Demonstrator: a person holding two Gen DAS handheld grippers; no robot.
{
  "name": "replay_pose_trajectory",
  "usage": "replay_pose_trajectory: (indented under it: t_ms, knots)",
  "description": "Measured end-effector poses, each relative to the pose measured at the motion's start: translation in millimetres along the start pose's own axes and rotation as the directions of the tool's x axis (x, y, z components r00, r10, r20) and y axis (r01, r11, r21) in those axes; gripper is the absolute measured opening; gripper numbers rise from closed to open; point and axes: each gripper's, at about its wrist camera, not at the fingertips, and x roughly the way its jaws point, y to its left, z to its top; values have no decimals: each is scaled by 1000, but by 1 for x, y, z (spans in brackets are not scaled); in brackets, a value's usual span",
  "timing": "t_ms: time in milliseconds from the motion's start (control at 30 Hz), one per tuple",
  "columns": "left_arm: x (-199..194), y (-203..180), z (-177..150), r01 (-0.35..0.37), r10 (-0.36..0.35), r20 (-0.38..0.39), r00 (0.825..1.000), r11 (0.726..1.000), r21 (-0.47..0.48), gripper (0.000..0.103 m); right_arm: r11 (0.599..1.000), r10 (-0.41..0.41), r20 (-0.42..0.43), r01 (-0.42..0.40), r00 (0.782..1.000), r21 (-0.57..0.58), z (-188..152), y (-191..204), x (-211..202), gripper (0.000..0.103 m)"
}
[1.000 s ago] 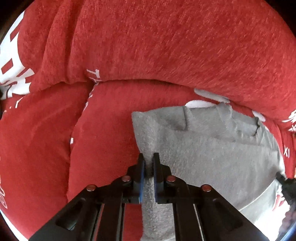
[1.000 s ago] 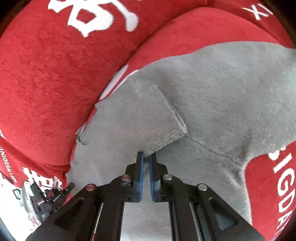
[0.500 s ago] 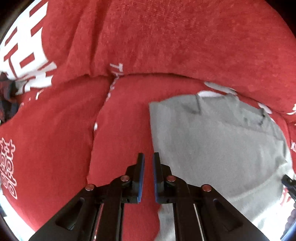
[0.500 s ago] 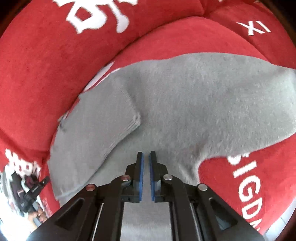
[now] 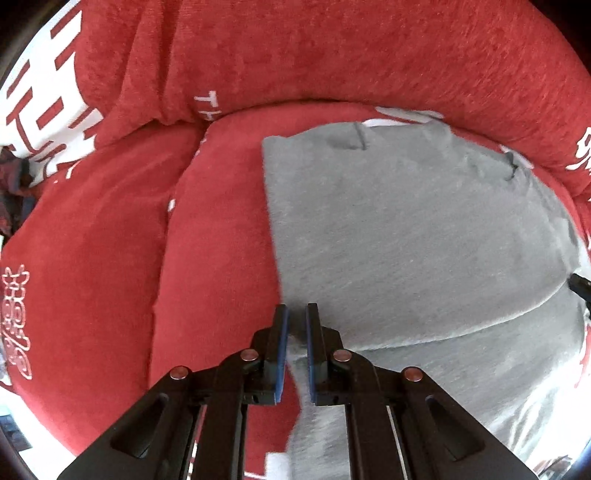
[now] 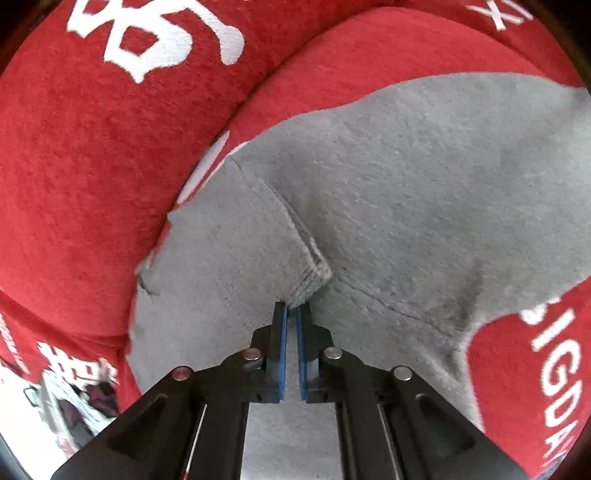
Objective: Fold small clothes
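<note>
- The grey garment [image 5: 406, 236] lies spread on the seat of the red sofa cover [image 5: 92, 240], and everything here is placed from that garment.
- Its far edge runs up against the red back cushion [image 5: 332, 48], white lettering peeking out just beyond that edge.
- Left wrist view: a folded upper layer sits on top of the garment, its curved lower edge crossing the near part of the cloth.
- The left gripper [image 5: 296, 317] sits at the garment's left edge, right by the near corner of that folded layer — fingers parted by a narrow gap, cloth showing between them, blurred near the bottom. Whether the pads actually pinch the fabric, I cannot tell.
- Left of the garment, bare red seat with a seam [image 5: 162, 258] running toward the camera.
- Over to the right wrist view: a ribbed cuff [image 6: 306, 262] of a sleeve folded across the garment [image 6: 424, 177] lies on top, pointing at the camera.
- The right gripper [image 6: 291, 312] has its tips at the cuff's near corner — fingers almost together, only a slim slit between the blue pads [image 6: 283, 350]. A grip on the rib is not clear from here.
- White printed characters [image 6: 155, 33] sit on the cushion well beyond the garment's far-left side.
</note>
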Motion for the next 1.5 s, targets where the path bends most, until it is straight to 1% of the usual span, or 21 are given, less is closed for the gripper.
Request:
replay_pose_trajectory:
  t_ms: [33, 67, 100, 200, 267, 333, 400, 467, 500, 533, 567, 600, 667, 733, 800, 933, 967, 1067, 1133, 1300, 1500]
  knots:
    - [-1, 3, 1, -18, 18, -3, 1000, 1000, -6, 30, 1000, -4, -3, 4, 1000, -2, -1, -3, -2, 2]
    - [-5, 8, 2, -46, 46, -4, 999, 999, -16, 41, 1000, -1, -8, 1, 1000, 5, -2, -7, -5, 2]
    - [-9, 9, 1, -56, 56, -2, 998, 998, -24, 44, 1000, 10, -16, -9, 1000, 12, -2, -11, -8, 2]
    - [-21, 5, -3, -41, 40, -7, 999, 999, -27, 44, 1000, 25, -36, -25, 999, -1, -5, -17, -19, 4]
    - [-27, -7, -7, -31, 30, -21, 999, 1000, -6, 44, 999, 25, -47, -26, 999, -26, -10, -20, -30, 5]
    - [-31, -22, -11, -15, 16, -40, 999, 1000, 15, 44, 999, 16, -59, -18, 998, -39, -16, -22, -37, 15]
    - [-36, -43, -16, -4, 7, -57, 998, 999, 43, 45, 999, 16, -73, -20, 997, -45, -23, -23, -44, 43]
    - [-40, -65, -22, 9, -4, -68, 998, 997, 73, 45, 998, 21, -82, -25, 996, -51, -30, -25, -50, 46]
    - [-41, -78, -26, 26, -18, -79, 997, 995, 93, 48, 998, 20, -85, -25, 996, -53, -33, -25, -51, 46]
    - [-41, -89, -29, 36, -26, -91, 996, 994, 107, 59, 998, 21, -90, -26, 996, -55, -36, -26, -53, 46]
    - [-42, -103, -33, 40, -27, -103, 994, 991, 126, 84, 998, 24, -94, -29, 995, -53, -40, -28, -56, 46]
    - [-44, -111, -35, 37, -25, -94, 995, 990, 133, 89, 998, 26, -99, -31, 995, -49, -42, -30, -57, 46]
    - [-49, -129, -37, 52, -39, -84, 996, 987, 150, 89, 999, 34, -106, -37, 994, -29, -47, -36, -60, 47]
    - [-50, -141, -38, 65, -51, -96, 994, 987, 149, 89, 999, 44, -107, -45, 993, -10, -50, -43, -62, 49]
    - [-49, -156, -39, 86, -68, -117, 991, 984, 156, 89, 999, 53, -104, -53, 993, 9, -52, -50, -64, 53]
    - [-48, -185, -40, 71, -45, -122, 992, 974, 216, 89, 996, 76, -93, -71, 993, 56, -53, -70, -68, 54]
    - [-48, -194, -41, 66, -38, -124, 992, 970, 233, 89, 994, 90, -81, -83, 993, 76, -52, -77, -70, 54]
    - [-45, -213, -42, 62, -27, -137, 990, 964, 259, 89, 986, 120, -35, -115, 992, 120, -48, -99, -81, 62]
    - [-44, -227, -43, 59, -20, -142, 990, 959, 277, 89, 982, 125, -17, -121, 992, 144, -43, -113, -87, 63]
    - [-41, -260, -44, 85, -34, -168, 985, 949, 303, 89, 969, 84, 38, -90, 996, 230, -27, -160, -104, 63]
    - [-31, -284, -42, 89, -30, -195, 980, 949, 302, 89, 915, 40, 183, -110, 982, 389, 0, -229, -132, 63]
